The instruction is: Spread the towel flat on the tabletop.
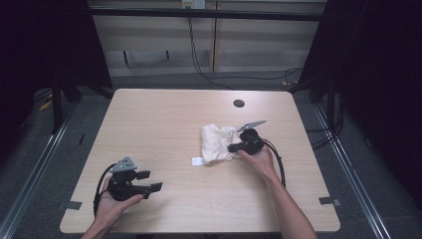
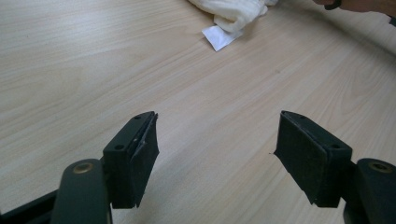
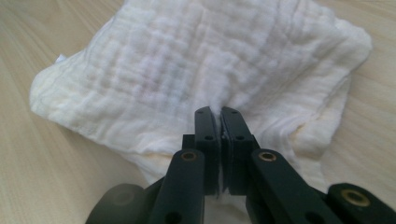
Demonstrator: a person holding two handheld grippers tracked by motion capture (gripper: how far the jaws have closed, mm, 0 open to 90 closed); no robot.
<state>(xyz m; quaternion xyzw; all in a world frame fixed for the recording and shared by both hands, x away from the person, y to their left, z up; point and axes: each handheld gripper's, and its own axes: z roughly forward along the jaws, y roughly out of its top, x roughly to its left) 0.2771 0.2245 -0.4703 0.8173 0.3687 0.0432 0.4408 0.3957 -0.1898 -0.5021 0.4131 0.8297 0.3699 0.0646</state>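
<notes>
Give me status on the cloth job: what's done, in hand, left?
Done: right gripper has pinched a fold of the white cloth. In hand: that grip, cloth bunched on the table. Left: any lifting or spreading; left gripper is open over bare wood, apart from the cloth.

No readable text, white tag on cloth looks blank

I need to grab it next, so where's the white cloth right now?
In the high view the white cloth lies right of the table's centre, pinched by the right gripper.
</notes>
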